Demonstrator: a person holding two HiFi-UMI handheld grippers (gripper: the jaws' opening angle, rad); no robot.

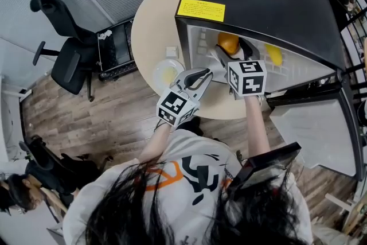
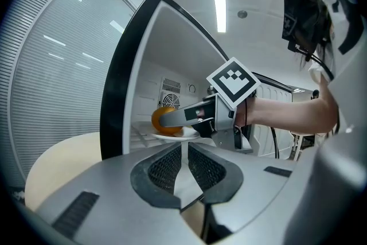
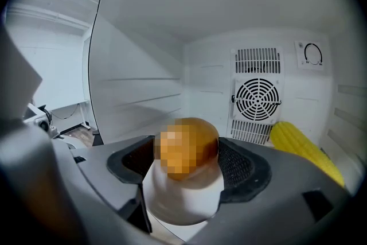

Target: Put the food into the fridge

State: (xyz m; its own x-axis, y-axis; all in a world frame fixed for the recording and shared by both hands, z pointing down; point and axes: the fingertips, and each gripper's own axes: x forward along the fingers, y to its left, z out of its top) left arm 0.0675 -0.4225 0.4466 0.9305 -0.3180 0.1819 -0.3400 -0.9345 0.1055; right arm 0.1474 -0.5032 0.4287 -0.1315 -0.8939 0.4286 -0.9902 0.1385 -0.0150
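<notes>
A: Largest first?

B: Black fridge (image 1: 258, 3), door swung open, standing on a round pale surface (image 1: 150, 31). Black office chair (image 1: 69, 51) well apart from both, on the wooden floor.

A: And the claws?

B: Right claw (image 3: 186, 152) reaching inside the fridge, clamped on a white dish (image 3: 180, 201). Left claw (image 2: 186, 152) outside, just before the opening, pressed nearly together with only a thin slit between, gripping nothing.

A: Crockery?

B: That dish inside the compartment, held between the right claw's jaws. Resting on the fridge floor or lifted: cannot tell. One more white plate (image 1: 166, 73) on the surface, just beside the fridge's front left corner, yellowish at its centre.

A: Whereabouts of the food?

B: Yellow corn cob (image 3: 304, 151) lying deep in the fridge, at the right, near the back wall. Round orange food (image 1: 228, 42) sitting on the held dish, inside the fridge, in front of the corn and apart from it. Kind of food not clear.

A: Small details?

B: Yellow label (image 1: 200, 10) on the fridge top. Round fan grille (image 3: 257, 99) on the back wall, just left of the corn.
</notes>
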